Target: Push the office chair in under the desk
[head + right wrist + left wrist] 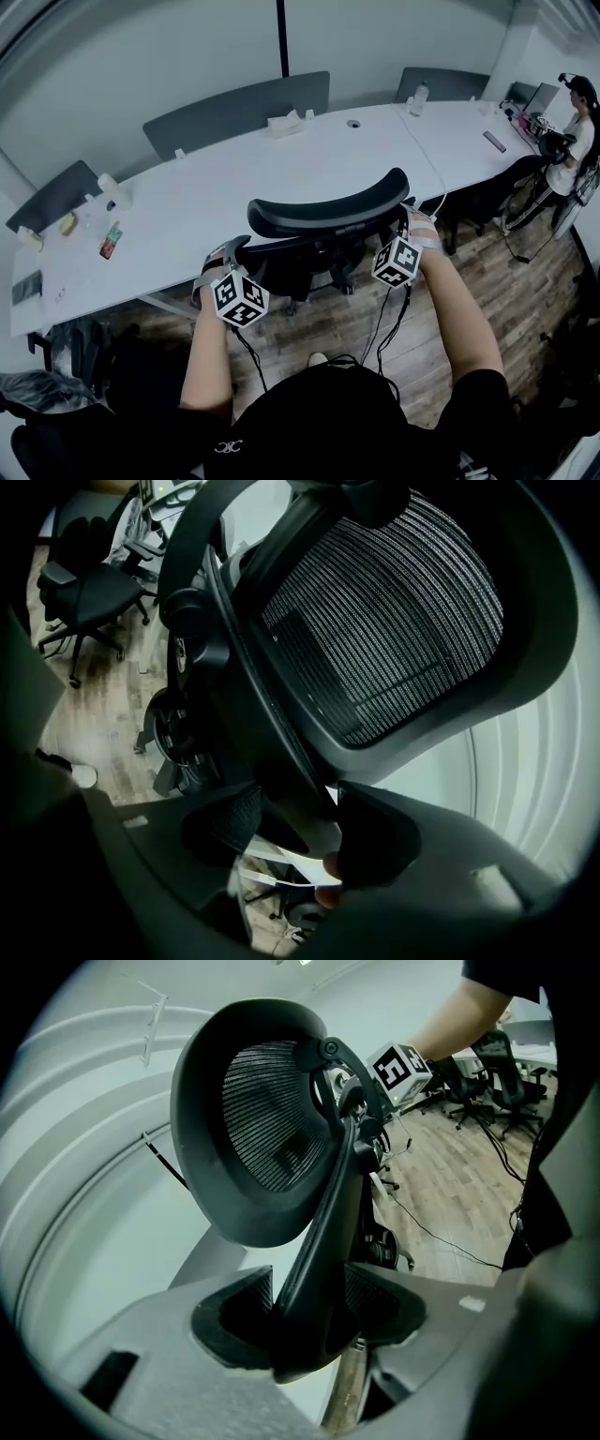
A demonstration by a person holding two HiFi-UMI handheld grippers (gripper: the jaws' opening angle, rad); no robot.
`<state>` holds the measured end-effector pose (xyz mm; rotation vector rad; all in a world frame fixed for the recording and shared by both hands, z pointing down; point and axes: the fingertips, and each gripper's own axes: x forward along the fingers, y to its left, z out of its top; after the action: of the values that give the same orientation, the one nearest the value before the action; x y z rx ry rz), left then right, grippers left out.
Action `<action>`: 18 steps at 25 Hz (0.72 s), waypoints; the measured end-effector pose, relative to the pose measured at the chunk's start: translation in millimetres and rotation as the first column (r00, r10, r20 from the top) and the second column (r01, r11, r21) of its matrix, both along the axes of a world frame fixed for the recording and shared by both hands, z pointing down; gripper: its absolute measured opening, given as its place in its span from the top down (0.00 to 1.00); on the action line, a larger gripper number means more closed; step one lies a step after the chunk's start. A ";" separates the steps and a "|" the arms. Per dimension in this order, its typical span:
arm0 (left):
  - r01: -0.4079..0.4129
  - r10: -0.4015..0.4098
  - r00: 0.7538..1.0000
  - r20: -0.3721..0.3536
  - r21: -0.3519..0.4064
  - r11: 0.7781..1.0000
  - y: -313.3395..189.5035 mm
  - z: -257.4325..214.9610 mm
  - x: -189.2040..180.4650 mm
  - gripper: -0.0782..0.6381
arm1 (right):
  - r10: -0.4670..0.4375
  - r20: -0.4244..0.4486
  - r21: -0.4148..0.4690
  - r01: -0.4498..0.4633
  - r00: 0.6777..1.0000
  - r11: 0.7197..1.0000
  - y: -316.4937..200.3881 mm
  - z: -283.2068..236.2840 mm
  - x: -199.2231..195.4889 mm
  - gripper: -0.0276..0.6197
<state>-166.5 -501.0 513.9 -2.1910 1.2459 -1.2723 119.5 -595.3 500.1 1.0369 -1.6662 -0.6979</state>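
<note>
My left gripper (309, 1309) has its jaws clamped on the back frame of the office chair (328, 211). My right gripper (298, 829) holds its jaws apart around that frame. The chair stands at the near edge of the desk (234, 183).

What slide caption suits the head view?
A person's left tool and right tool straddle the back of an office chair at a white desk.

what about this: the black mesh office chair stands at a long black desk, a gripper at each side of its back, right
Not quite: the head view shows a long white desk, not a black one. The black mesh office chair does stand at it, with the left gripper and right gripper at its back's sides.
</note>
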 end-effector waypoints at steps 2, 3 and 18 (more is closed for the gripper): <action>-0.007 0.007 1.000 -0.004 0.008 1.000 -1.7 -0.1 2.6 0.55 | -0.003 -0.001 0.000 0.003 1.000 1.000 -4.6 0.4 1.2 0.57; -0.009 0.009 1.000 -0.004 0.008 1.000 -2.6 -0.1 4.1 0.55 | -0.006 -0.001 -0.002 0.006 1.000 1.000 -6.6 0.5 2.0 0.56; 0.043 -0.041 0.998 -0.050 0.029 0.999 -2.0 0.1 12.2 0.53 | -0.080 0.016 0.052 0.079 0.997 0.996 -12.4 2.9 5.5 0.56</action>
<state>-154.4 -503.0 514.0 -2.1990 1.3275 -1.2145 125.0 -607.7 503.0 1.0201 -1.7209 -0.7885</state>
